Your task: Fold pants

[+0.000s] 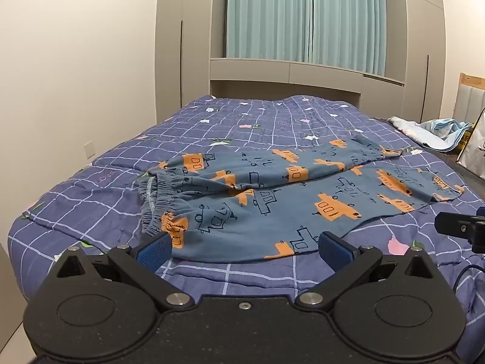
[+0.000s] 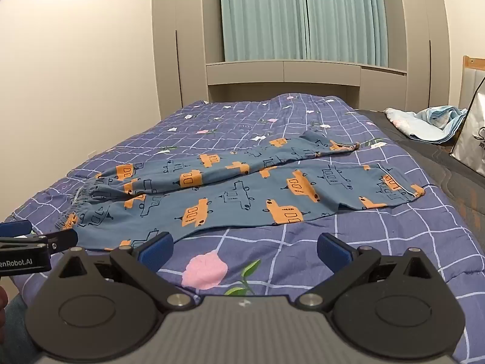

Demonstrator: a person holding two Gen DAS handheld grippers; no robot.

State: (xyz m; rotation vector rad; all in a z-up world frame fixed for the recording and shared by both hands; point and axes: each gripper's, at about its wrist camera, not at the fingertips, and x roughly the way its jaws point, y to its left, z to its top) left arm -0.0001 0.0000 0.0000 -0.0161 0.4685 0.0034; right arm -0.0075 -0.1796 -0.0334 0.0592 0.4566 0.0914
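Blue pants (image 1: 272, 200) with orange vehicle prints lie spread flat on the bed, waistband to the left and both legs running to the right. They also show in the right wrist view (image 2: 242, 194). My left gripper (image 1: 245, 247) is open and empty, its fingers just over the near edge of the pants below the waistband. My right gripper (image 2: 245, 247) is open and empty, hovering over the quilt in front of the near leg. The left gripper's tip (image 2: 63, 239) shows at the waistband corner in the right wrist view.
The bed carries a purple checked quilt (image 1: 91, 212) with flower prints. A crumpled light blue cloth (image 1: 436, 133) and a white bag (image 2: 469, 133) sit at the far right. A wall lies to the left, cabinets and curtains behind.
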